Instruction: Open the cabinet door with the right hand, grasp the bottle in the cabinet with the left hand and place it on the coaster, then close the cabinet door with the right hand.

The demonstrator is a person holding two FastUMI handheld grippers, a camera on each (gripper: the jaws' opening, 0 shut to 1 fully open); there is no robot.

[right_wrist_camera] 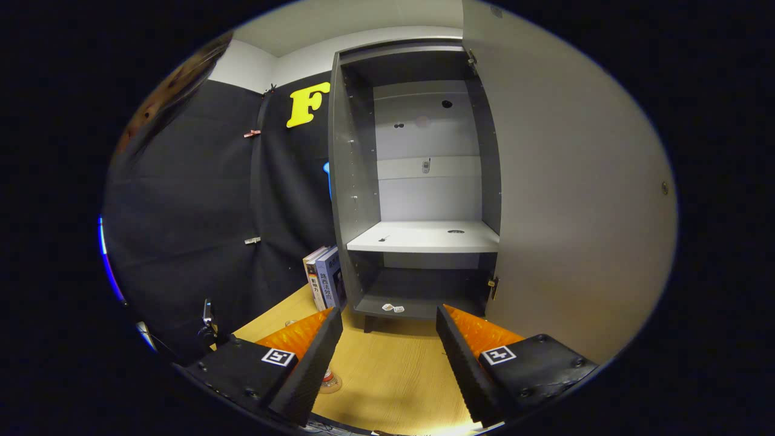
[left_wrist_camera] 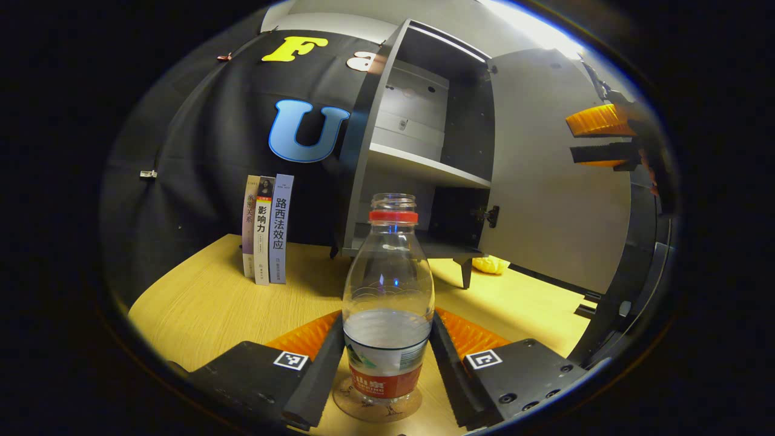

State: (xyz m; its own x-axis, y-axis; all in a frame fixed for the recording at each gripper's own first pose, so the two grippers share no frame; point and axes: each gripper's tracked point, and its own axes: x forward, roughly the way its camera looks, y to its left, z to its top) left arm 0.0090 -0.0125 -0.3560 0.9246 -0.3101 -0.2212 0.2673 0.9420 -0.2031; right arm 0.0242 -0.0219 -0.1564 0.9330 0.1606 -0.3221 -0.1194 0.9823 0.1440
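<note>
A clear bottle (left_wrist_camera: 388, 303) with a red cap ring and red label, partly filled with water, stands upright on a round coaster (left_wrist_camera: 375, 413) on the wooden table. My left gripper (left_wrist_camera: 387, 321) is shut on the bottle, one finger pressed against each side. The grey cabinet (left_wrist_camera: 412, 121) stands behind with its door (left_wrist_camera: 557, 181) swung wide open. In the left gripper view my right gripper (left_wrist_camera: 596, 138) hovers by the door's outer edge. In its own view the right gripper (right_wrist_camera: 387, 315) is open and faces the bare cabinet shelves (right_wrist_camera: 424, 236). The coaster (right_wrist_camera: 332, 383) peeks out beside its left finger.
Three books (left_wrist_camera: 266, 230) stand upright against the black cloth wall, left of the cabinet. A yellow object (left_wrist_camera: 490, 264) lies on the table under the cabinet's right side. The open door (right_wrist_camera: 575, 212) takes up the right side of the right gripper view.
</note>
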